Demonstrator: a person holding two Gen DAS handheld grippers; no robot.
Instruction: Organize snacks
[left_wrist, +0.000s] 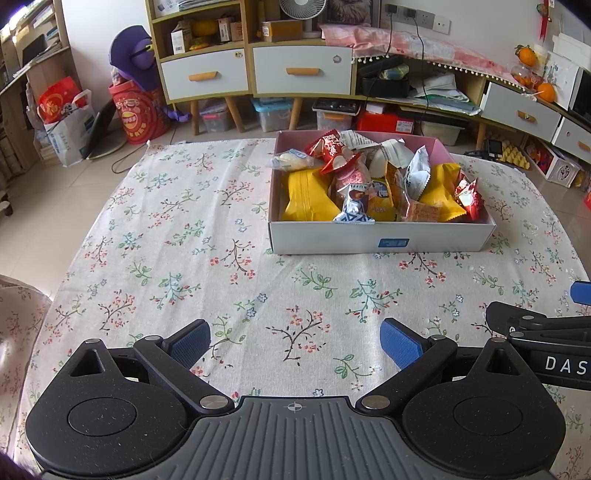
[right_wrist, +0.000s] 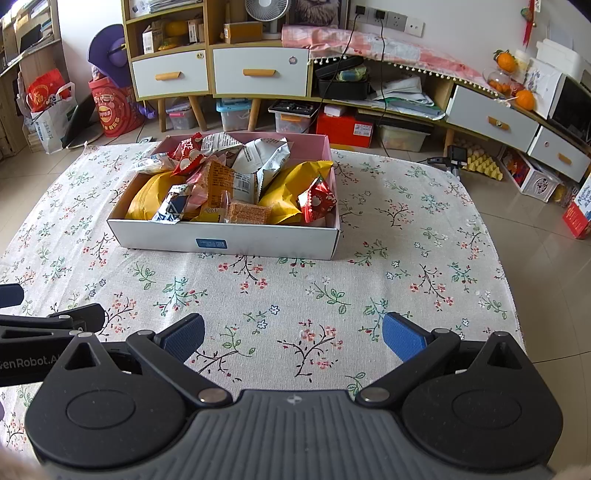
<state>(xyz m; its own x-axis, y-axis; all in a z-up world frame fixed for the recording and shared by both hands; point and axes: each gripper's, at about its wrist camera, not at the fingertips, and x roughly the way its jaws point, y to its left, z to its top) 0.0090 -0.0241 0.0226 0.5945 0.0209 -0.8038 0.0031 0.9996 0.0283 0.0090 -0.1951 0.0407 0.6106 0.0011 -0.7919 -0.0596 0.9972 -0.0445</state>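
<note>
A shallow white box (left_wrist: 332, 238) with a pink inside stands on the flowered tablecloth, filled with several snack packets: yellow bags (left_wrist: 308, 199), red packets (left_wrist: 330, 147) and white-grey ones (left_wrist: 417, 171). It also shows in the right wrist view (right_wrist: 155, 234), left of centre. My left gripper (left_wrist: 295, 341) is open and empty, low over the cloth, well short of the box. My right gripper (right_wrist: 293, 334) is open and empty too, beside the left one. No snack lies loose on the cloth.
The flowered tablecloth (left_wrist: 166, 240) covers the table. Beyond it stand drawer cabinets (left_wrist: 255, 70), storage bins (left_wrist: 273, 114) on the floor, a red drum (left_wrist: 135, 114) and bags at left. The right gripper's body (left_wrist: 546, 332) shows at the left wrist view's right edge.
</note>
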